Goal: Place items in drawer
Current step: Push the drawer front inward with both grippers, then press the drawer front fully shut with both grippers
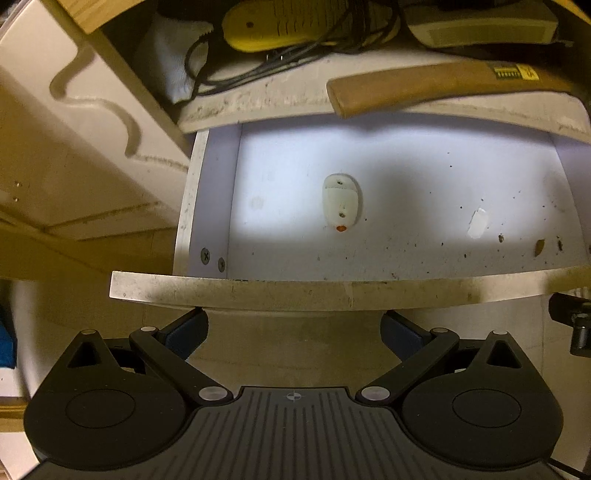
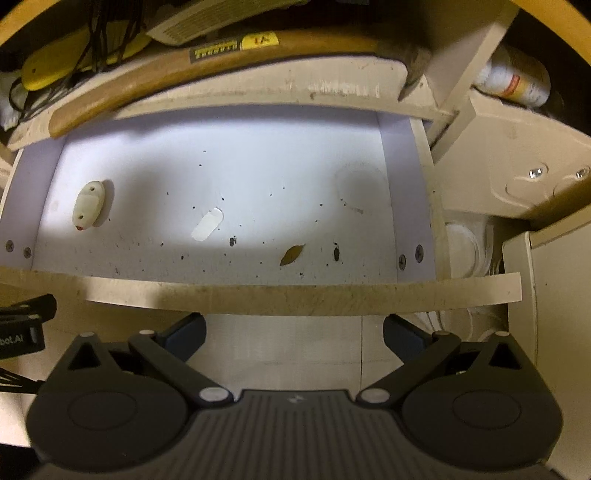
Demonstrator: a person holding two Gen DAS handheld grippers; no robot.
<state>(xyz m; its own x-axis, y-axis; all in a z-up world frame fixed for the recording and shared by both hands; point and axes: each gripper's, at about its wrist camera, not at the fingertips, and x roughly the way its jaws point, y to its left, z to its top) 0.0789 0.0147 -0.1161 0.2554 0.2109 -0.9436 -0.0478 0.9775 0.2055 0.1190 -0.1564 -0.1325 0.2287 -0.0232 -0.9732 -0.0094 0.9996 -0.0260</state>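
Observation:
An open white drawer (image 1: 295, 293) is pulled out below a shelf; it also shows in the right wrist view (image 2: 295, 295). On its floor sits a small white plastic piece with an orange tip (image 1: 340, 203), also in the right wrist view (image 2: 87, 209). A wooden-handled hammer (image 1: 424, 88) lies on the shelf above the drawer, also in the right wrist view (image 2: 184, 70). My left gripper (image 1: 293, 325) is open and empty in front of the drawer's front panel. My right gripper (image 2: 293, 326) is open and empty there too.
The drawer floor has a white sticker patch (image 2: 207, 224), a dry leaf (image 2: 291, 254) and specks of dirt. The shelf holds a yellow tool (image 1: 273, 26), black cables (image 1: 236, 70) and a grey box (image 1: 480, 29). A white bottle (image 2: 517, 79) lies at right.

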